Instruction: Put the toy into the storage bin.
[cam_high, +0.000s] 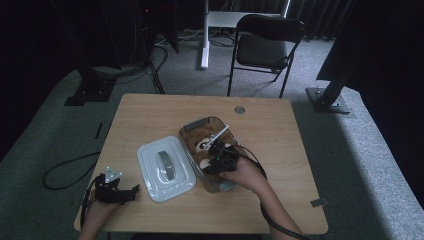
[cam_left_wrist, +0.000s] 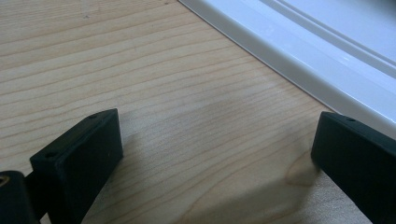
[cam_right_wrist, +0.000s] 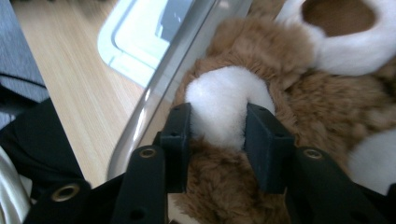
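A clear plastic container (cam_high: 196, 124) stands in the middle of the wooden table, with a brown and white plush toy (cam_high: 201, 145) inside it. My right gripper (cam_high: 218, 153) reaches down into the container. In the right gripper view its jaws (cam_right_wrist: 218, 119) pinch a white fluffy tuft (cam_right_wrist: 224, 88) of the plush toy (cam_right_wrist: 322, 107), next to the container's clear wall (cam_right_wrist: 180, 58). The container's white lid (cam_high: 165, 168) lies to the left of the container. My left gripper (cam_high: 126, 194) rests low by the table's front left, open (cam_left_wrist: 215, 144) over bare wood beside the lid's edge (cam_left_wrist: 327, 56).
A black folding chair (cam_high: 265, 45) stands beyond the far edge of the table. A small round grommet (cam_high: 239, 109) sits in the tabletop near the back. Cables trail from both grippers off the front edge. Bare wood (cam_high: 285, 145) lies right of the container.
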